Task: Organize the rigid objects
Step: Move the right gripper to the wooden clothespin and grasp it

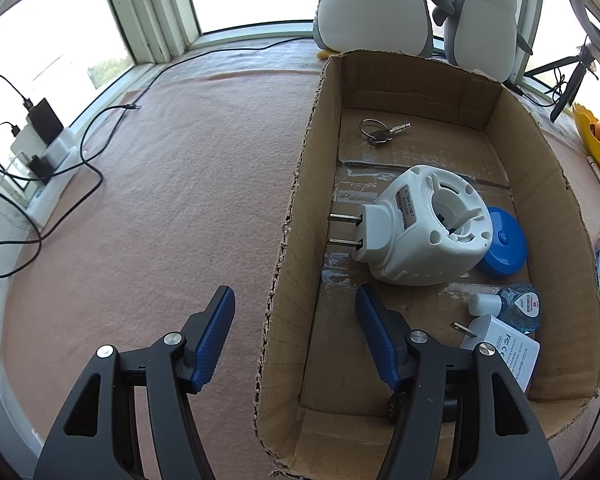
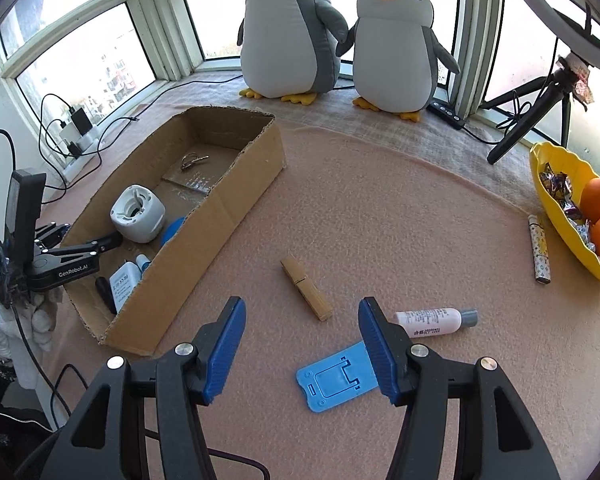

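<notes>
— What's nearest my right gripper [image 2: 302, 344]?

— Taking the cardboard box [image 2: 220, 204] as the landmark: I hold my right gripper spread wide and empty, well to the box's right. The blue phone stand [image 2: 334, 378] lies flat just under my right finger, partly hidden by it. Just beyond sits the wooden clothespin [image 2: 306, 293], its long axis running diagonally, the far end pointing toward the box's long side wall. My jaws do not line up with it; I judge I'd need a twist of the wrist to close across its narrow width.

— And the other hand?

— My left gripper [image 1: 296, 320] is also open and holds nothing, straddling the box's left wall [image 1: 296, 216]. The right is plainly nearer the loose things.

— Anything else?

— The small white bottle [image 2: 436, 321] lies on its side right of the clothespin; the patterned tube [image 2: 538, 249] lies farther right, beside the yellow bowl [image 2: 548, 200]. The cloth between clothespin and box is open.
</notes>
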Available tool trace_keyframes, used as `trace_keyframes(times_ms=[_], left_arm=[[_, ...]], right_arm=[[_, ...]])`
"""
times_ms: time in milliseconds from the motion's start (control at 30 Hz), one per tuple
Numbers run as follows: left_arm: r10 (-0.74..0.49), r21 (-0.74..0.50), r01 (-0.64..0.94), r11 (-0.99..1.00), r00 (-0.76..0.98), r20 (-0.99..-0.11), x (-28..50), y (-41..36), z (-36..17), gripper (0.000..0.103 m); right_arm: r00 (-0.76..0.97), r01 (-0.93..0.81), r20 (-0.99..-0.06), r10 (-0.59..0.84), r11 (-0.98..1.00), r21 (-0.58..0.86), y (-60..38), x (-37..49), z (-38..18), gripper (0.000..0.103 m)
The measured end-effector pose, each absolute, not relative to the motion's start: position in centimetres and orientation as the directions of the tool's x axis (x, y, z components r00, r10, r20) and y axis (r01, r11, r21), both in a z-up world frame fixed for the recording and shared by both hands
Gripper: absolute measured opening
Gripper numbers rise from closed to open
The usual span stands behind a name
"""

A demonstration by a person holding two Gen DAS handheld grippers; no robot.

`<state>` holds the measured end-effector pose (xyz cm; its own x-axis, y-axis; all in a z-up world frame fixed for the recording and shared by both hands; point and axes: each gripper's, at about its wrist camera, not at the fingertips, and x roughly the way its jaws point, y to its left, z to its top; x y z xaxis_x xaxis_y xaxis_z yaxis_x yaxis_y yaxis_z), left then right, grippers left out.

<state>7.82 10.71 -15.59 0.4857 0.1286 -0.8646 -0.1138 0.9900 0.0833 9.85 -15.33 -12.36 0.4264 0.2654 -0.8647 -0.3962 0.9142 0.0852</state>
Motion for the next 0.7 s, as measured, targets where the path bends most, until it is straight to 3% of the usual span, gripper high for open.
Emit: trace_keyframes(times_ms=[333,633,700], left_arm=[[0.128,0.078,-0.121,0.990,0.484,-0.866,7.8,11.0,-15.7,0.066],[0.126,0.076,-0.121,0.990,0.483,-0.866,7.8,10.9,-15.7,0.066],[0.125,0.075,-0.120,0.990,0.483,-0.867,7.8,11.0,-15.8,0.066]], right_arm=[[0.336,-0.447,-0.921,0.198,0.894,0.029,-13.7,12.2,-15.5,0.054],[0.300,-0.457,-0.938,0.177,0.889,0.021,-12.6,13.6,-16.9,0.038],[0.290,-0.457,-0.943,0.163,0.889,0.013,-12.3,13.9,-17.3,0.031]])
